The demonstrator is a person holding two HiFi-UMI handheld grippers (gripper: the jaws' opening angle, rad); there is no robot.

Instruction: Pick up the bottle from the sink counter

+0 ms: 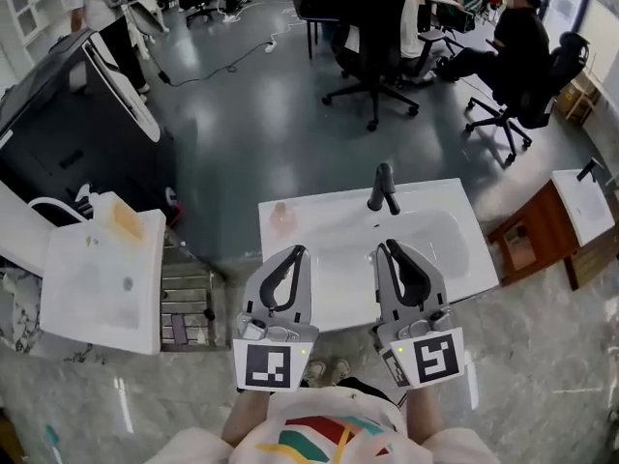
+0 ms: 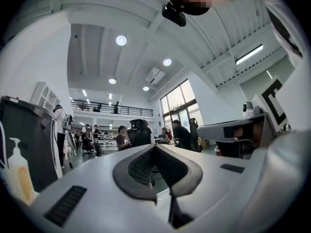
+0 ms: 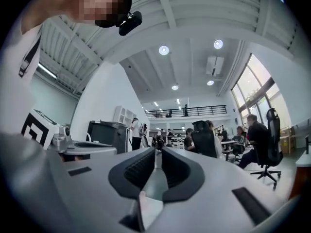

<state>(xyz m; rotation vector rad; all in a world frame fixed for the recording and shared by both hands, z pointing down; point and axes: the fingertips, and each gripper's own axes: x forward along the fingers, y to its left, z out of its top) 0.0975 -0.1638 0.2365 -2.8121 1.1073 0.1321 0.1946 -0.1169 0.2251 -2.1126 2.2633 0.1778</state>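
- One bottle [image 1: 280,218] in play: pale, pinkish, standing upright on the back left corner of the white counter [image 1: 329,303], well left of the faucet.
- One black faucet [image 1: 384,189] rises at the back edge, and the one basin [image 1: 426,245] is sunk into the counter right in front of it.
- Two grippers hover side by side over the near edge of the counter, both pointing toward the back and well apart from the bottle.
- Left gripper [image 1: 298,251]: clenched, jaws meeting at the tip, and its own view shows nothing between them [image 2: 155,146].
- Right gripper [image 1: 385,247]: clenched too, pads pressed together with nothing caught [image 3: 158,152]. Its tip sits just short of the basin.
- Three sinks in all from the head view. The second sink [image 1: 97,307], off to the left, has one white pump bottle [image 1: 85,201] at its back and one orange pad [image 1: 126,220] lying on its rim.
- The third sink [image 1: 580,206], at the right, sits on a brown cabinet.
- Further out, across the grey floor [image 1: 251,114], people sit on black office chairs [image 1: 372,56].
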